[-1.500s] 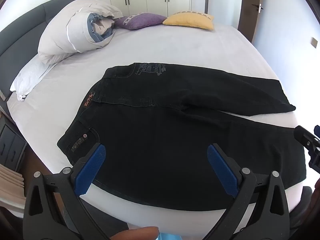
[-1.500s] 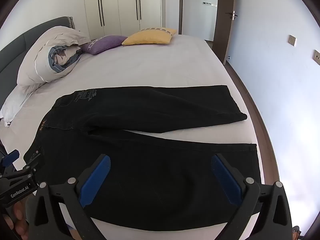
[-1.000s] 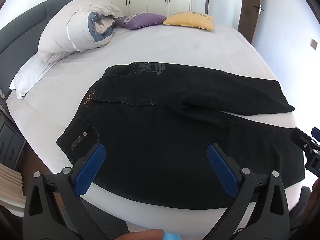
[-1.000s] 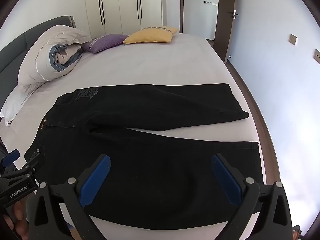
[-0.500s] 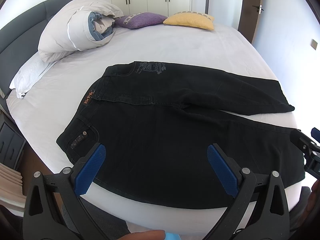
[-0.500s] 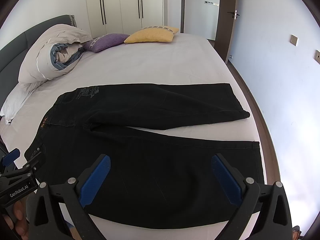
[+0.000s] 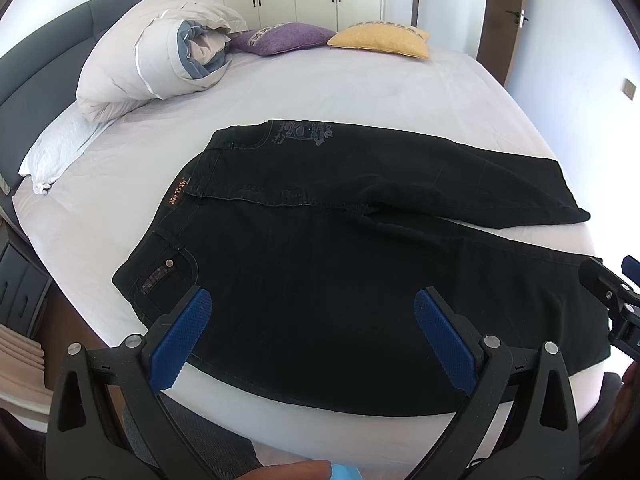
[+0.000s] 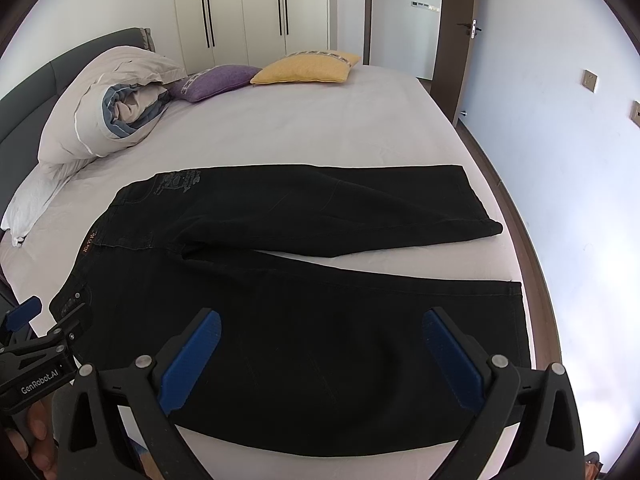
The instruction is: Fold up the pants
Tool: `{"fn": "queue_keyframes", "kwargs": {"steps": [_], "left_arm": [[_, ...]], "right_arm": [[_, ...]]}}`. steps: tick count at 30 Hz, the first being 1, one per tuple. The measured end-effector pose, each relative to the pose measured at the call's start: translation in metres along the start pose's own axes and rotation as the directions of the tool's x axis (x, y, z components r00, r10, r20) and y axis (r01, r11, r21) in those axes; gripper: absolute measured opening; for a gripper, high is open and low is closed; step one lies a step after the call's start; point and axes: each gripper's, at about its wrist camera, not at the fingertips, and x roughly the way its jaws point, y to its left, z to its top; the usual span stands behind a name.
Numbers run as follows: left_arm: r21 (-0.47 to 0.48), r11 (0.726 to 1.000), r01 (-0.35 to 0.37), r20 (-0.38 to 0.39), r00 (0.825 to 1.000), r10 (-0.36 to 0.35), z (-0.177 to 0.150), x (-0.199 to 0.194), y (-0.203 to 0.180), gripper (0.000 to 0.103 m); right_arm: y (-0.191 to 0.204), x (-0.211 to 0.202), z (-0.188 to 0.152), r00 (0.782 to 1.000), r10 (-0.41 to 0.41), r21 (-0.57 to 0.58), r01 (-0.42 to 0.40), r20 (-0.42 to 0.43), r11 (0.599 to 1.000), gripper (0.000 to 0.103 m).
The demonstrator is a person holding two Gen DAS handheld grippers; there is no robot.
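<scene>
Black jeans lie spread flat on the white bed sheet, with the waistband toward the grey headboard side and the two legs going apart toward the other side of the bed. The near leg lies along the bed edge closest to both grippers. The left gripper hovers above the hip and pocket part with its jaws wide open and holds nothing. The right gripper hovers above the near leg, jaws also wide open and empty. At the far end of the bed there is a rolled duvet, a purple cushion and a yellow cushion.
</scene>
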Motion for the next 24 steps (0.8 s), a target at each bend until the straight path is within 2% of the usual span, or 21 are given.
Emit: {"fn": "queue_keyframes", "kwargs": {"steps": [24], "left_arm": [[0.000, 1.000, 0.004, 0.001, 1.000, -0.004, -0.003, 0.002, 0.002, 0.103]], "right_arm": [[0.009, 0.003, -0.006, 1.000, 0.004, -0.004, -0.004, -0.007, 1.000, 0.103]]}}
